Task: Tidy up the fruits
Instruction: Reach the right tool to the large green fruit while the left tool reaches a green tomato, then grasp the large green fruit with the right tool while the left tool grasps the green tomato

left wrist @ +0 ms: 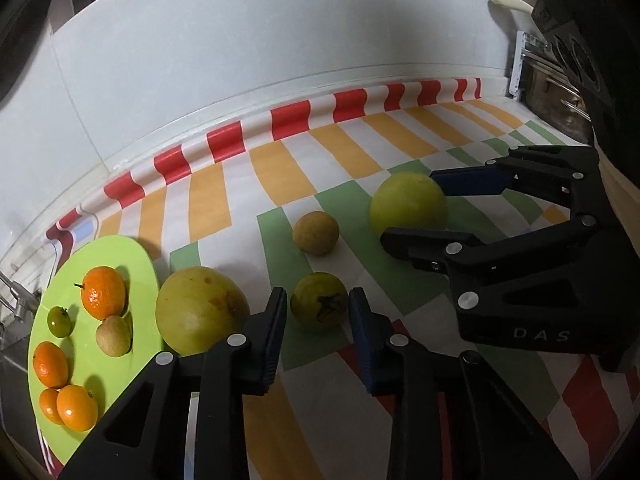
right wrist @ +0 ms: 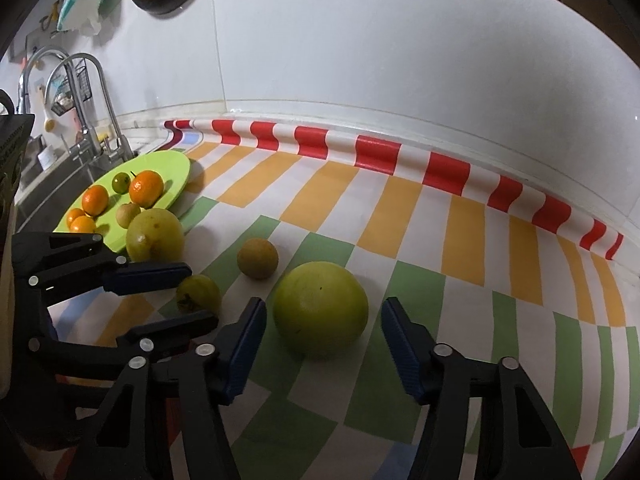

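A small yellow-green fruit with a dark stem point(left wrist: 319, 306) lies on the striped cloth, and my left gripper point(left wrist: 316, 300) is shut on it, a pad on each side. The right wrist view shows the same grip point(right wrist: 200, 296) from the side. A big green-yellow round fruit point(right wrist: 320, 308) sits between the fingers of my right gripper point(right wrist: 323, 310), which is open, a small gap showing on both sides. A brown round fruit point(left wrist: 315, 233) rests behind them. A large yellow fruit point(left wrist: 200, 310) leans against the lime-green plate point(left wrist: 140, 256), which holds several oranges and two small fruits.
The cloth point(right wrist: 400, 208) curls up against the white tiled wall at the back. A sink with taps point(right wrist: 92, 120) lies to the left, beyond the plate. In the left wrist view a dark knife block point(left wrist: 568, 20) and a metal rack stand at the far right.
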`<state>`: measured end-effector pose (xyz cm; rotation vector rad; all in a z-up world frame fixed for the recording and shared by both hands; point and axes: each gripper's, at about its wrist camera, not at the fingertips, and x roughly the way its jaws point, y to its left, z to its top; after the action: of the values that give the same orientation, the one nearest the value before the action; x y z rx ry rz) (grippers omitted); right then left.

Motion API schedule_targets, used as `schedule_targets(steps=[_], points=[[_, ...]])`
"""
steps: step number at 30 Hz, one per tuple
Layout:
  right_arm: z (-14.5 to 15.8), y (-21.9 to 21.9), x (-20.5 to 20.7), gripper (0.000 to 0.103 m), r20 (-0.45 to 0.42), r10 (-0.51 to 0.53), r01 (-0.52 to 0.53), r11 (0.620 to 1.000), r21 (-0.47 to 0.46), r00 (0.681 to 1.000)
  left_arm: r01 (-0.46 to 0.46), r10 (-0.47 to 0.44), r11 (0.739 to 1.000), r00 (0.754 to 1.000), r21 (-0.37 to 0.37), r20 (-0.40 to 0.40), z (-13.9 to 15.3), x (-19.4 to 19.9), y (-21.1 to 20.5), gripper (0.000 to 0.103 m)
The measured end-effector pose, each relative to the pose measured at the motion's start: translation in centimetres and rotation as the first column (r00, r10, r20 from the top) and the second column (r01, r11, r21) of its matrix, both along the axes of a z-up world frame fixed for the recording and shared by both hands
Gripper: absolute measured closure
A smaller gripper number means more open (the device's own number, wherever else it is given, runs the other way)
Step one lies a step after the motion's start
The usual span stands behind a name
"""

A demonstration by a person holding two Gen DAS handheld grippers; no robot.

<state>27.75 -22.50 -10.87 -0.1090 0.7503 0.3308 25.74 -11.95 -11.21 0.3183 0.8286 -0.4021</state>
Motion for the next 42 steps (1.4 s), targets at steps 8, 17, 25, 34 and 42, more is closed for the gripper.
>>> schedule_targets(steps=[8, 17, 25, 34, 42], points=[[-0.4, -0.2, 0.1, 0.052, -0.027, -0.004, 0.005, 1.0, 0.03, 1.0, -0.021, 0.02, 0.999, 1.0, -0.044, -0.012, 0.2, 0.3, 0.3, 0.074], [0.5, -1.2, -1.9, 0.052, -0.019, -0.061, 0.062, 0.996, 0.063, 0.998, -0.037, 0.041, 0.995, 0.999, -0.096, 0.033, 2.7, -1.5, 1.0, 0.074], [2.5, -0.9, -4.2, 0.052, 0.026, -0.08, 0.078, 0.994, 0.075, 0.996, -0.066, 0.076, 0.988, 0.995, -0.138, 0.068, 4.9, -3.4, 2.2, 0.074], [5.5, 0.2, -7.2, 0.052, 0.083, -0.101, 0.094, 0.992, 0.085, 0.991, -0.098, 0.122, 0.979, 0.984, -0.18, 0.127, 7.5, -6.4, 4.6, 0.074], [7.7, 2.2, -9.7, 0.052, 0.127, -0.102, 0.09, 0.991, 0.099, 0.987, -0.125, 0.162, 0.971, 0.971, -0.203, 0.177, 9.5, -9.2, 7.3, 0.074]])
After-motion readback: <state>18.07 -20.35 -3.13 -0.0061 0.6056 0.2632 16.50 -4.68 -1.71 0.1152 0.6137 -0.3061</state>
